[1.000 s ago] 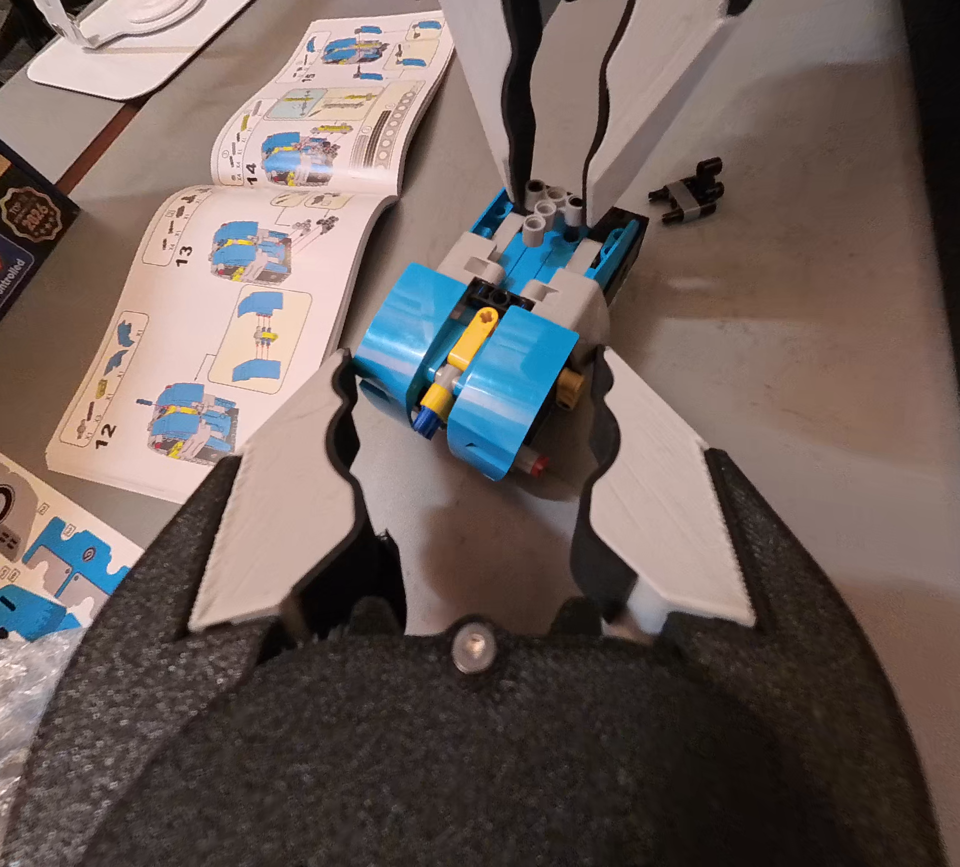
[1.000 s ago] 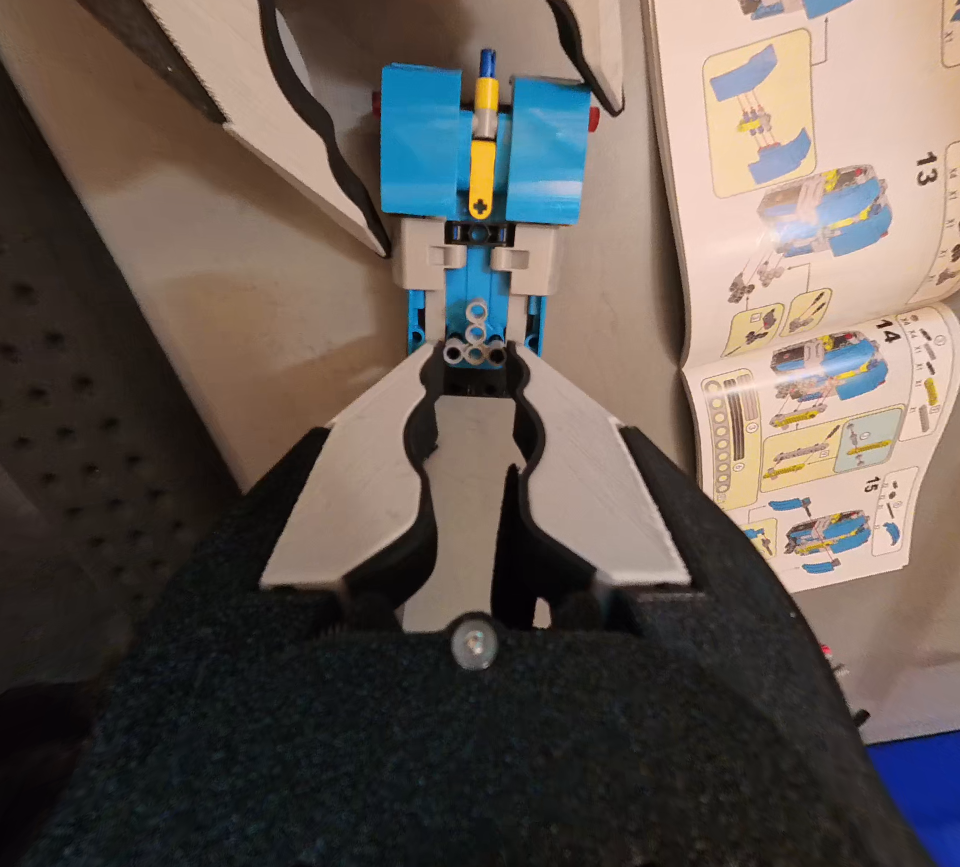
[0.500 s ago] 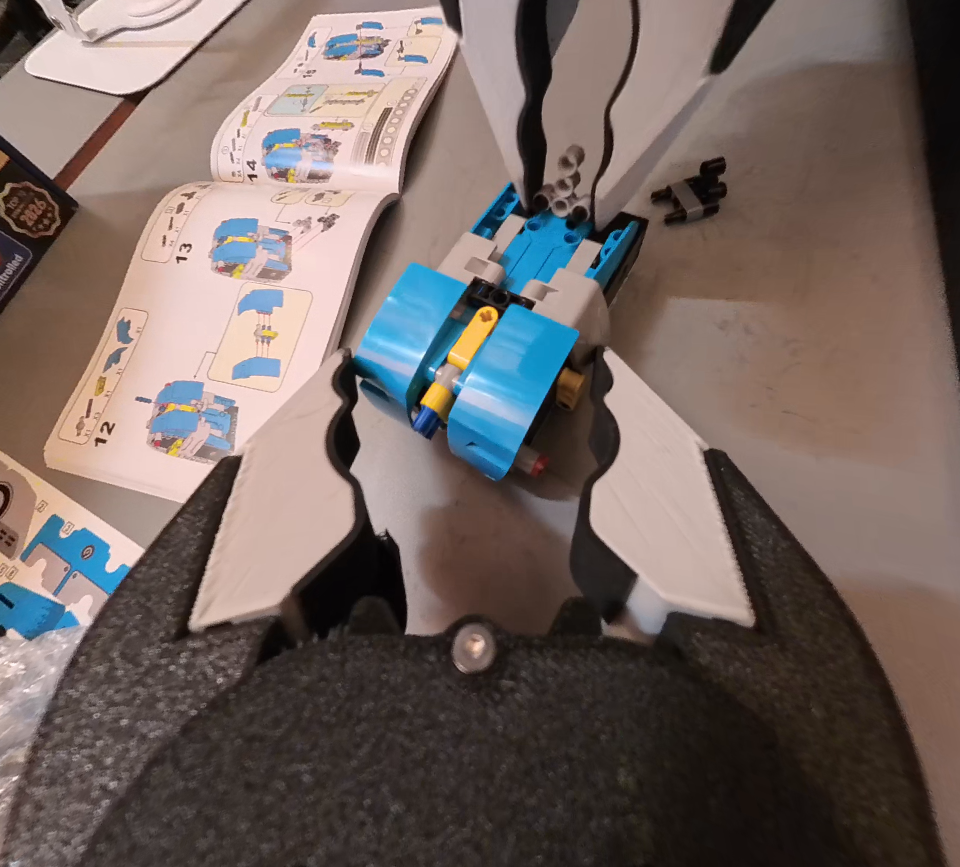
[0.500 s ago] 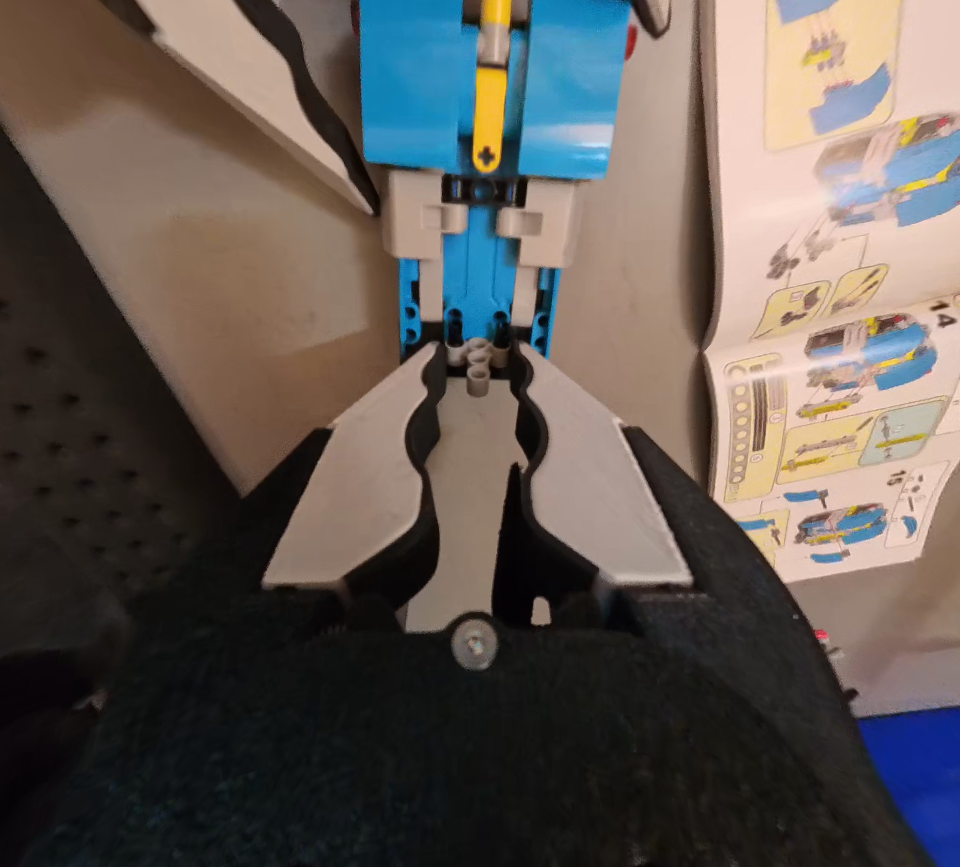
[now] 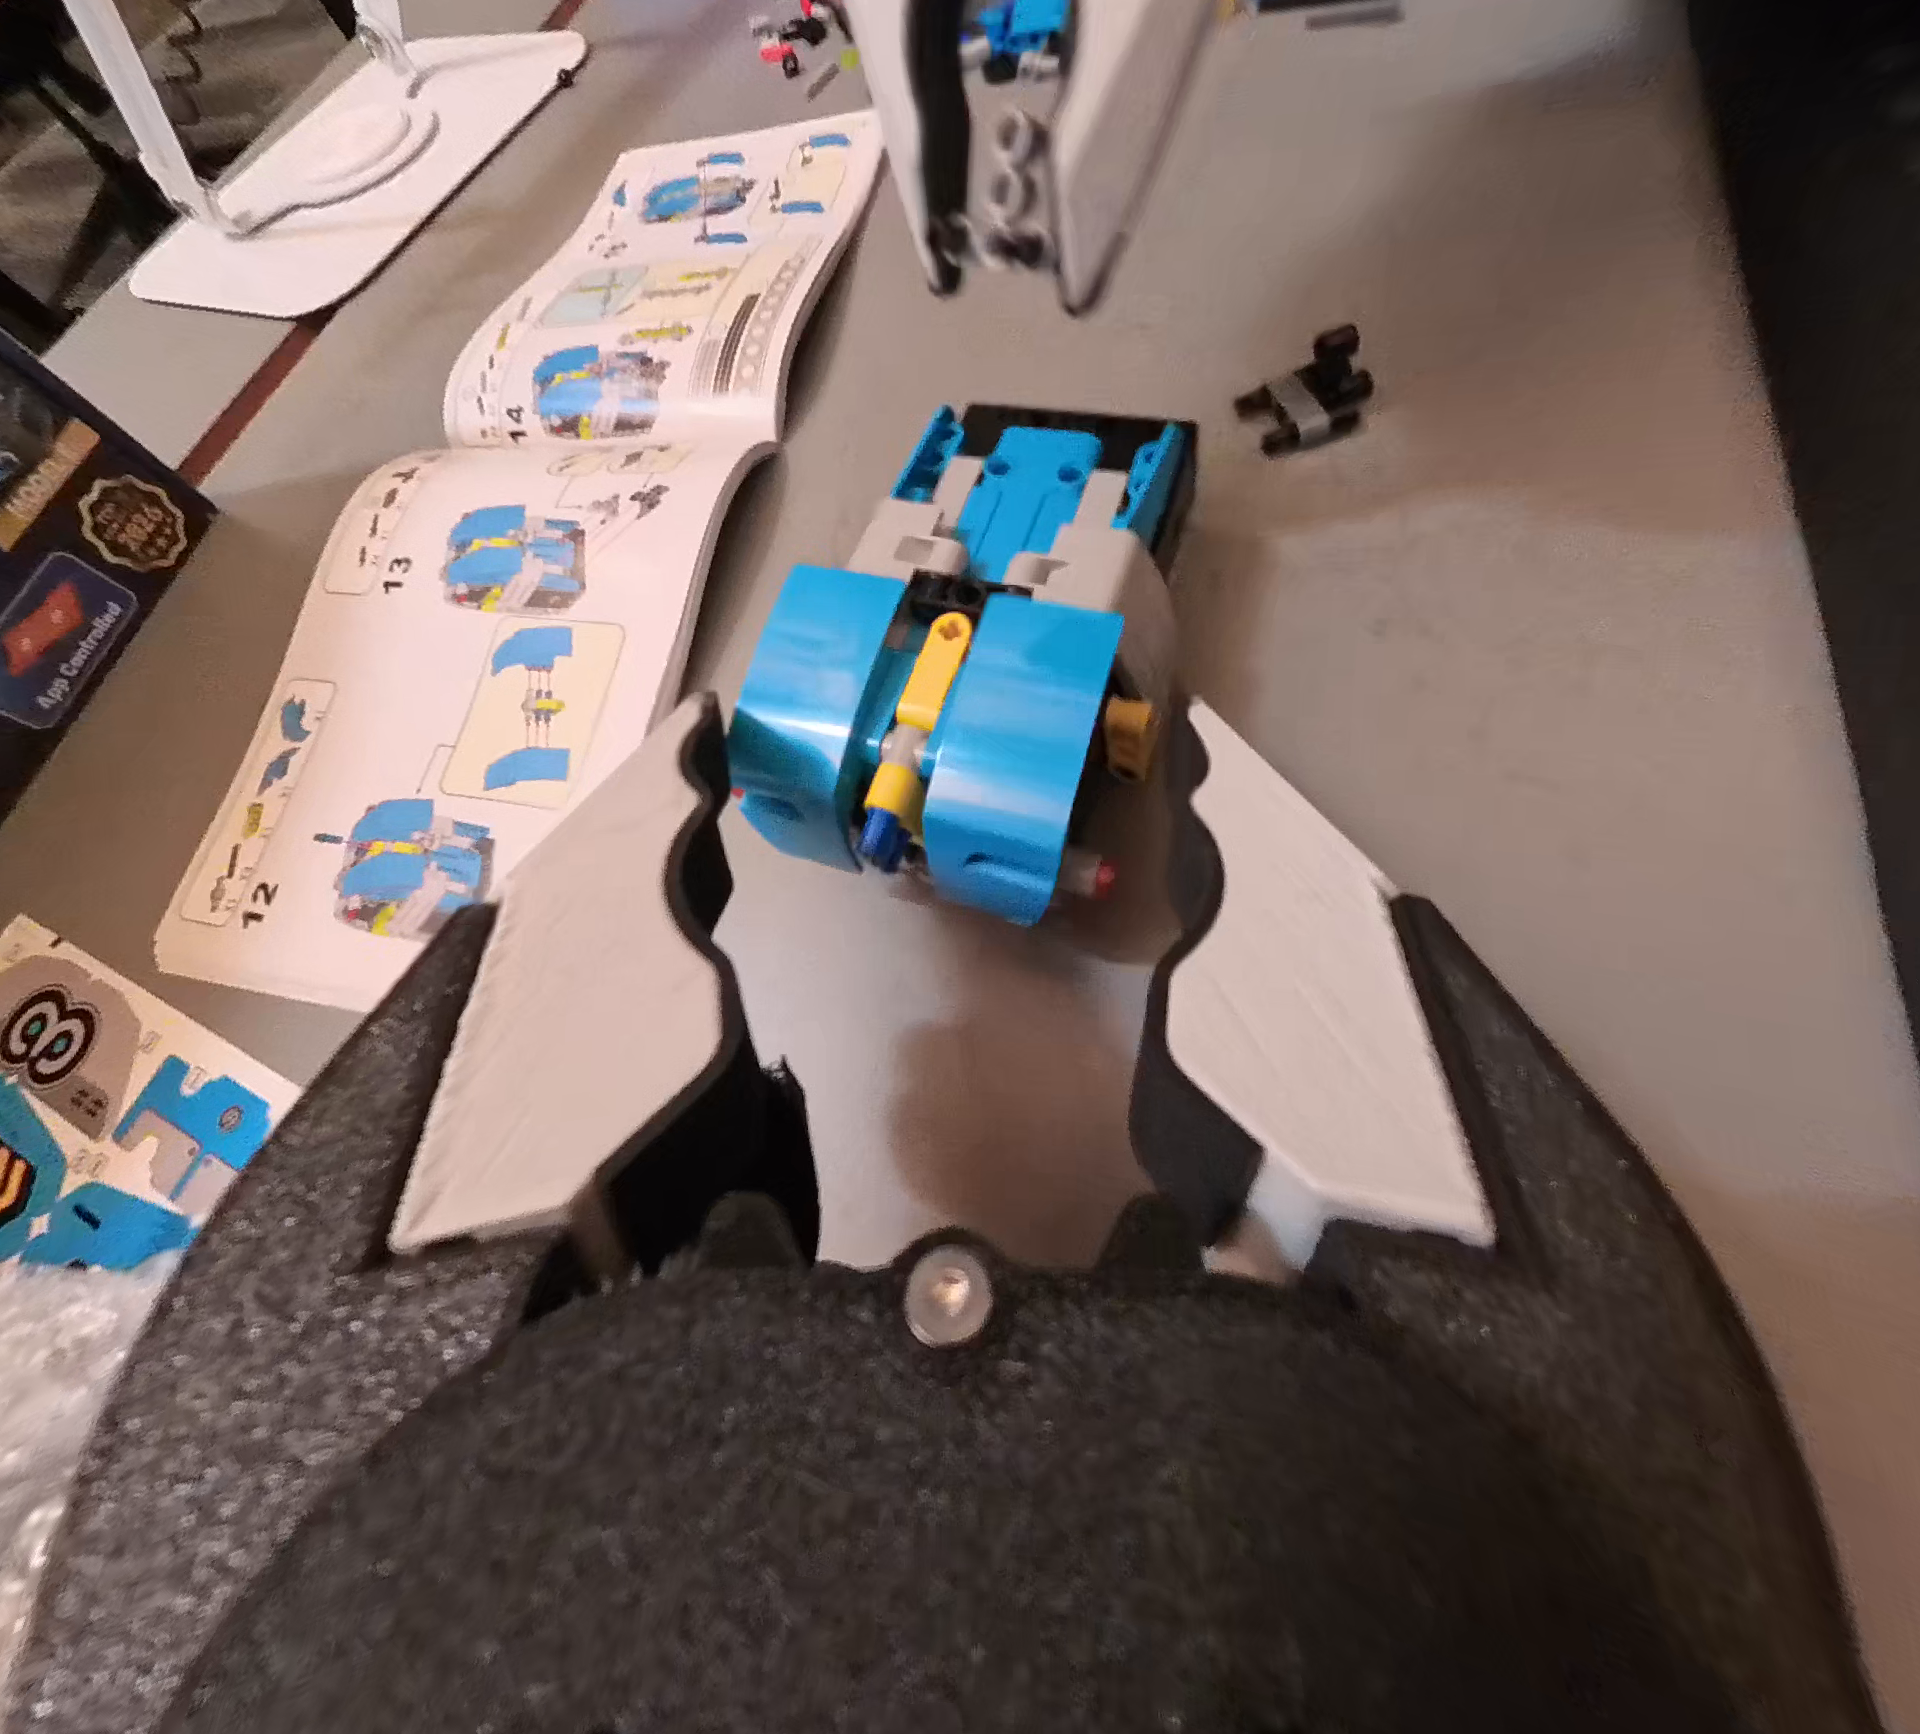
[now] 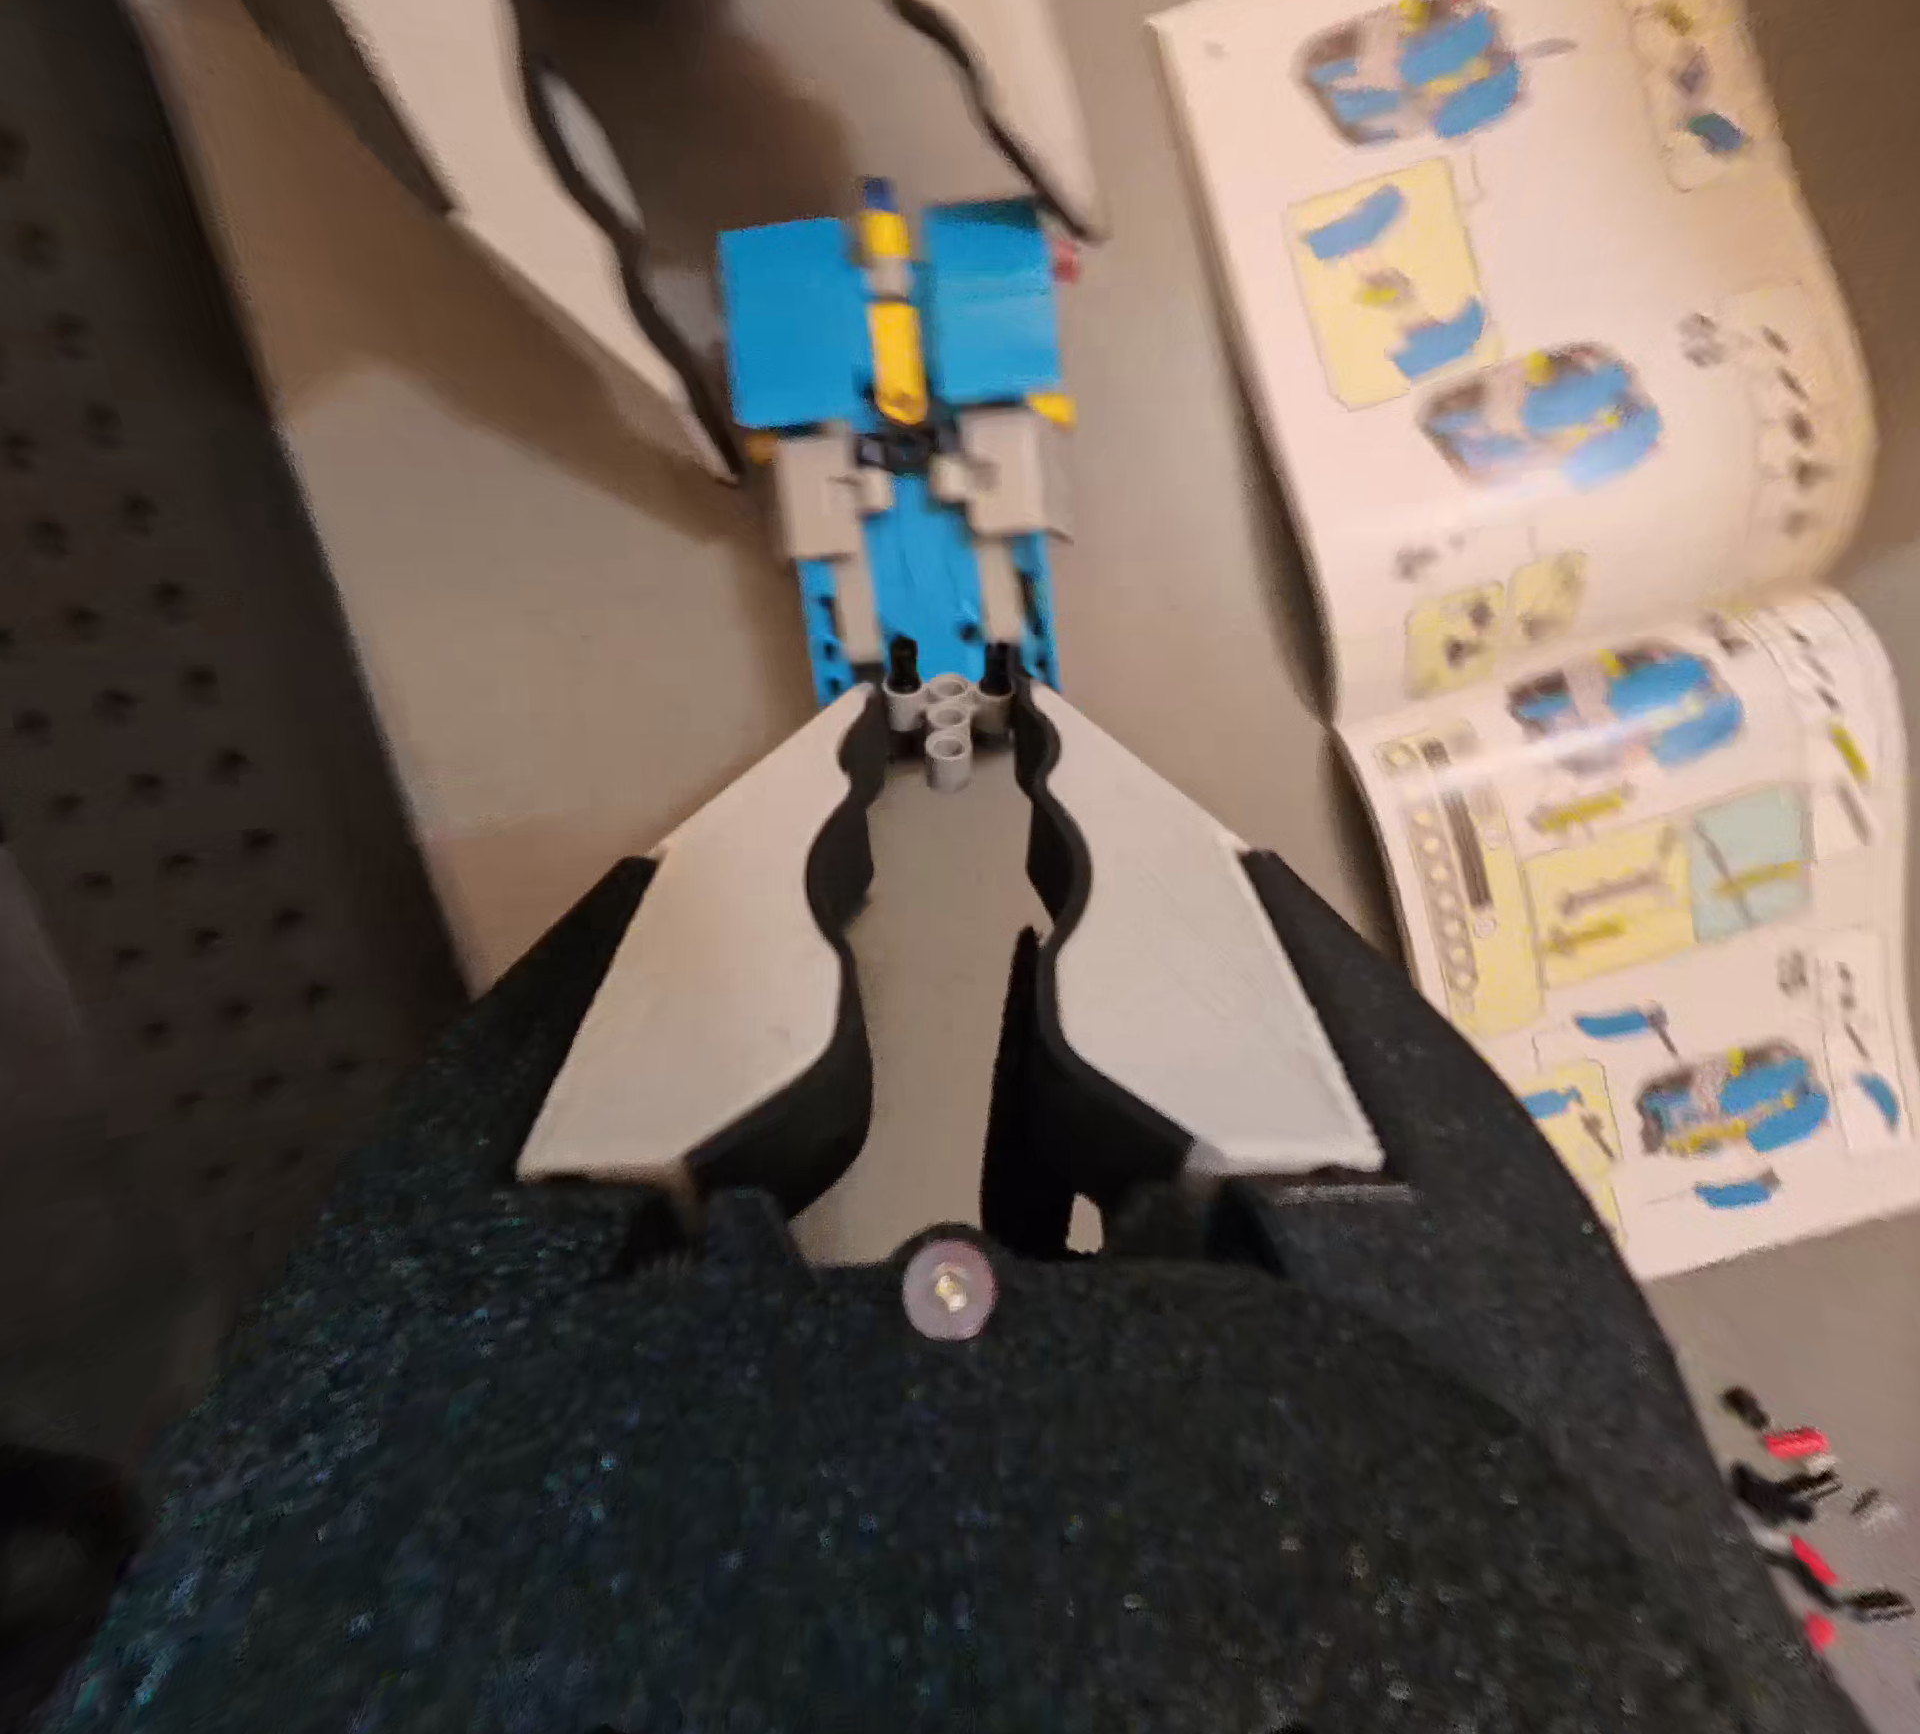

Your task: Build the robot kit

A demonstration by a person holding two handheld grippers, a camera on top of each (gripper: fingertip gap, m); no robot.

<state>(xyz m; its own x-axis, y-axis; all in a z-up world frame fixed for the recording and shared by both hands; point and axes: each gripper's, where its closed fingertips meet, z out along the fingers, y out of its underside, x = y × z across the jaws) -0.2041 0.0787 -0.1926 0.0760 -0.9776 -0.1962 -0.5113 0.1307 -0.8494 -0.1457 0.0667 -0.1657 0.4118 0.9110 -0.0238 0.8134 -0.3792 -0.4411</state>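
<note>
While the left gripper [image 5: 951, 775] sits spread around the blue model [image 5: 951, 697] on the worktop [image 5: 1507, 749], the right gripper [image 6: 948, 697] clamps what looks like a grey pinned connector [image 6: 948, 716], clear of the model.

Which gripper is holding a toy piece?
The right gripper, pinching a small grey T-shaped brick piece with black pins. The left gripper gapes open around the blue brick car.

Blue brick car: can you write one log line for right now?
left gripper: open, straddling blue brick car | right gripper: shut on grey connector piece, lifted clear of car
</note>
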